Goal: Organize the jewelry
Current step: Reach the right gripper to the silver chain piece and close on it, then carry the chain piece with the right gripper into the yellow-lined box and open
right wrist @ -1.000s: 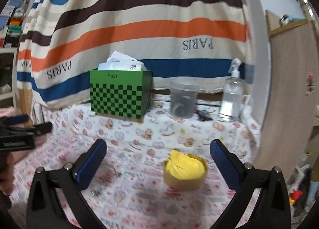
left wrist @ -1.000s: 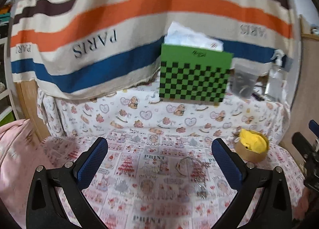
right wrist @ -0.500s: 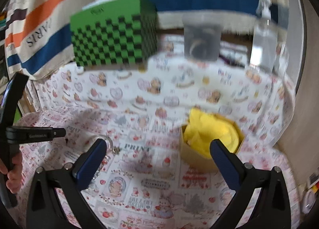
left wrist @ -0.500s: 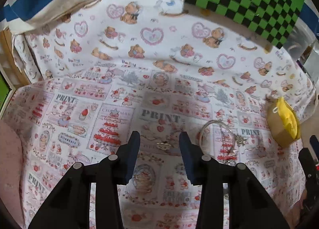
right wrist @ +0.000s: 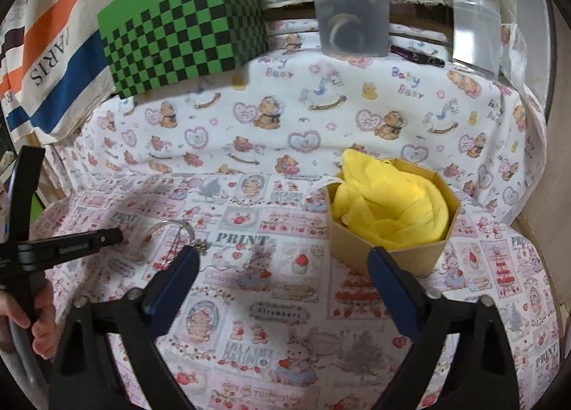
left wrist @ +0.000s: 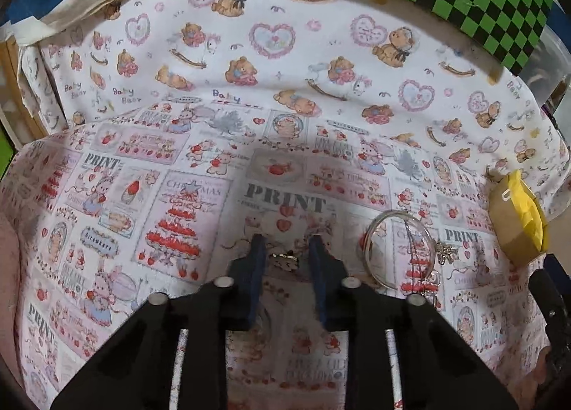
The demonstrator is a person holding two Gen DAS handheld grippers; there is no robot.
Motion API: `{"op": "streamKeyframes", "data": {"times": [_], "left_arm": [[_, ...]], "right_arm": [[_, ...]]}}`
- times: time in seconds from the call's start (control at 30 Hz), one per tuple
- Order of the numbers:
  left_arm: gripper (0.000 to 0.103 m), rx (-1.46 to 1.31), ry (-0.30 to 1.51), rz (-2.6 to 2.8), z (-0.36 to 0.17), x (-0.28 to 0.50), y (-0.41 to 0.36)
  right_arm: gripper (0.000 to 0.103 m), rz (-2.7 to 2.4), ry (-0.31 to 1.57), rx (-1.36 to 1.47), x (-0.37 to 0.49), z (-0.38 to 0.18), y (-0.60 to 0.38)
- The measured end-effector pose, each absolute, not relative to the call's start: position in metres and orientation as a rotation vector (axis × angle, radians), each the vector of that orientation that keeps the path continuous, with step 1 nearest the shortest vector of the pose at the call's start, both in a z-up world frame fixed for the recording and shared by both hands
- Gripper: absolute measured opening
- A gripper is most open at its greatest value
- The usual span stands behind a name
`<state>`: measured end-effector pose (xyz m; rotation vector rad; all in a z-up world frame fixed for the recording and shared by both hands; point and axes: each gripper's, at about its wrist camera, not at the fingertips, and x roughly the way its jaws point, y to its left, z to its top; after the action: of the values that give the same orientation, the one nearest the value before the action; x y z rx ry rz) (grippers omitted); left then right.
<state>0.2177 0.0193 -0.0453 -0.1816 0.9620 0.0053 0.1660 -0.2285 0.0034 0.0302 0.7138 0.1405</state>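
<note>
Small metal charm (left wrist: pixel 284 260) lies on the cloth (left wrist: pixel 221 124) between the half-open, empty left gripper (left wrist: pixel 285 249); close squarely, low, avoiding fabric.

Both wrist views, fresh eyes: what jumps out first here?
The green-and-black checkered box at the back left, and the hexagonal cardboard box stuffed with yellow cloth mid-table. In the left wrist view, the left gripper brackets a small gold jewelry piece on the printed tablecloth, a clear bangle just to its right.
</note>
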Motion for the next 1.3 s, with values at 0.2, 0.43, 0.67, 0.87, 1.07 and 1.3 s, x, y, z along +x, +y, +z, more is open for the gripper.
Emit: {"op": "streamKeyframes", "data": {"times": [0.2, 0.43, 0.67, 0.87, 1.07, 1.3], "left_arm": [[0.016, -0.235, 0.892, 0.004, -0.023, 0.204, 0.028], [0.016, -0.213, 0.686, 0.068, 0.019, 0.175, 0.031], [0.016, -0.210, 0.606, 0.078, 0.035, 0.164, 0.036], [0.016, -0.180, 0.604, 0.066, 0.031, 0.163, 0.028], [0.016, -0.152, 0.583, 0.068, 0.028, 0.163, 0.020], [0.016, -0.032, 0.521, 0.125, 0.023, 0.162, 0.005]], "right_arm": [[0.062, 0.302, 0.773, 0.097, 0.164, -0.001, -0.220], [0.032, 0.604, 0.914, 0.111, 0.158, -0.023, -0.173], [0.018, 0.618, 0.968, 0.094, 0.160, -0.036, -0.152], [0.008, 0.595, 0.974, 0.104, 0.162, -0.039, -0.157], [0.008, 0.569, 0.927, 0.158, 0.163, -0.027, -0.180], [0.008, 0.497, 0.830, 0.248, 0.164, 0.000, -0.220]]}}
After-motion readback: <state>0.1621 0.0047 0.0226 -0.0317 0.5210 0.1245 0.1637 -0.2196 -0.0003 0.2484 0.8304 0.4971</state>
